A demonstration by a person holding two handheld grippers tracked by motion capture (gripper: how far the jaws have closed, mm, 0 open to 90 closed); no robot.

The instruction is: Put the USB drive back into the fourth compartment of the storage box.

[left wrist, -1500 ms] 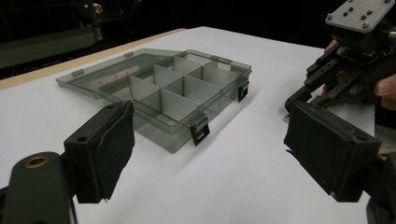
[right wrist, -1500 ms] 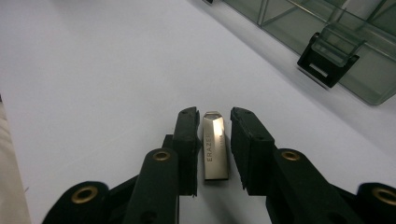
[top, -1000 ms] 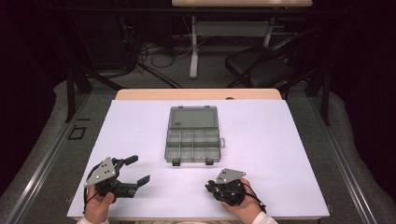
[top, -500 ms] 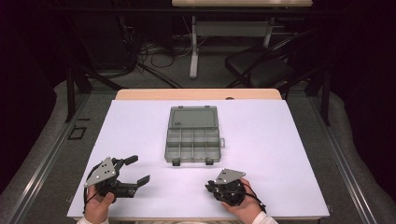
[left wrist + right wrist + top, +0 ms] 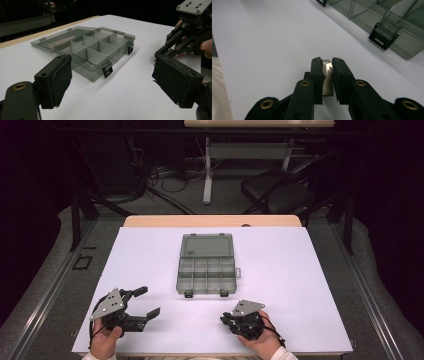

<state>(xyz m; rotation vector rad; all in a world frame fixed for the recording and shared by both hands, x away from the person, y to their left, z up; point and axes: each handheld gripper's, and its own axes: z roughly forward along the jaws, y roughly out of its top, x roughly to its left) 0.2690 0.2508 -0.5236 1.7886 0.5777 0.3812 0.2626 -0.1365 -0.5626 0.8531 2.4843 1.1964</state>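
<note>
box (image 5: 205, 269) count one; left gripper (image 5: 145, 302) jaws open, right gripper (image 5: 327, 65) pinching one metal piece (image 5: 327, 79).

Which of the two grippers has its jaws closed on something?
The right gripper, pinching a small shiny metal piece; the left gripper stands wide open.

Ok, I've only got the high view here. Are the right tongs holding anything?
Observer: Yes. The right gripper view shows the right tongs shut on a small shiny metal piece.
Operator: And the left ones?
Observer: The left tongs are wide open and aimed at the box, with nothing between the pads.
Operator: Is the box latched?
Observer: No. The lid lies flat behind it, and the two black latches on the front wall hang loose. The compartments I can see look empty.
</note>
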